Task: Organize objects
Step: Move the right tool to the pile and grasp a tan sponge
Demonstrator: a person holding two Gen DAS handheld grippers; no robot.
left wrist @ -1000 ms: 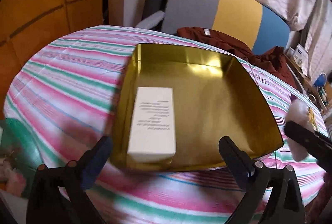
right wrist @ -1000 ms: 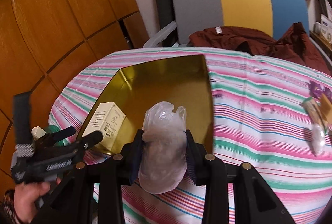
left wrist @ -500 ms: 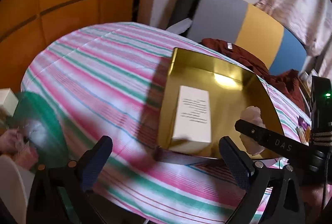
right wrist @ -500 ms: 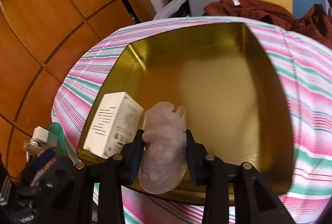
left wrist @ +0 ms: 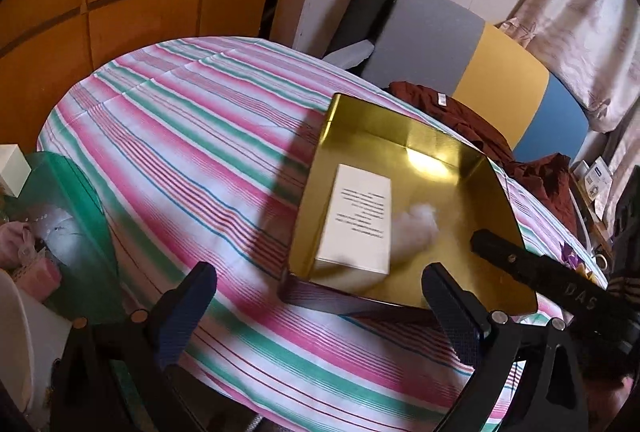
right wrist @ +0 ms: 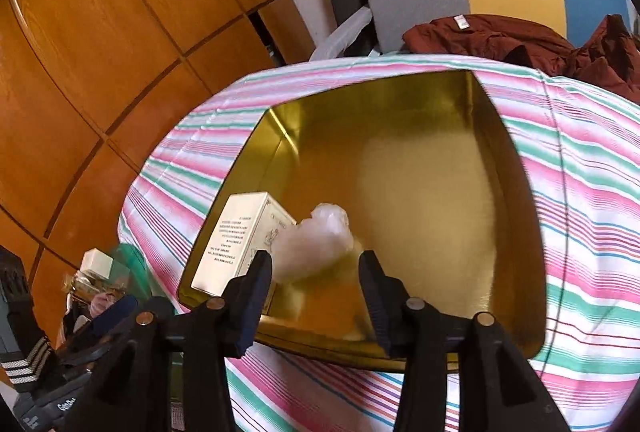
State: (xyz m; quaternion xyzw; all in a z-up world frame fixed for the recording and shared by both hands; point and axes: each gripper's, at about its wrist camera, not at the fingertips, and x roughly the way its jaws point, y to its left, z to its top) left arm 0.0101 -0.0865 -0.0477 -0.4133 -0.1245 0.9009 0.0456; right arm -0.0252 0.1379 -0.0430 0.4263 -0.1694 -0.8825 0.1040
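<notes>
White box (right wrist: 236,244) and plastic bag (right wrist: 316,248) lie in the gold tin's (right wrist: 516,199) near-left corner; right gripper (right wrist: 316,292) and left gripper (left wrist: 320,306) both gape empty.

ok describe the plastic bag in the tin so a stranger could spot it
On the striped tablecloth sits an open gold tin. Inside, near its front edge, the plastic bag lies against a white printed box. Unlike the rigid box, it is a crumpled, translucent, whitish lump.

Striped table (left wrist: 192,135): gold tray (left wrist: 508,199) on it; maroon cloth (left wrist: 460,115) at far edge.
</notes>
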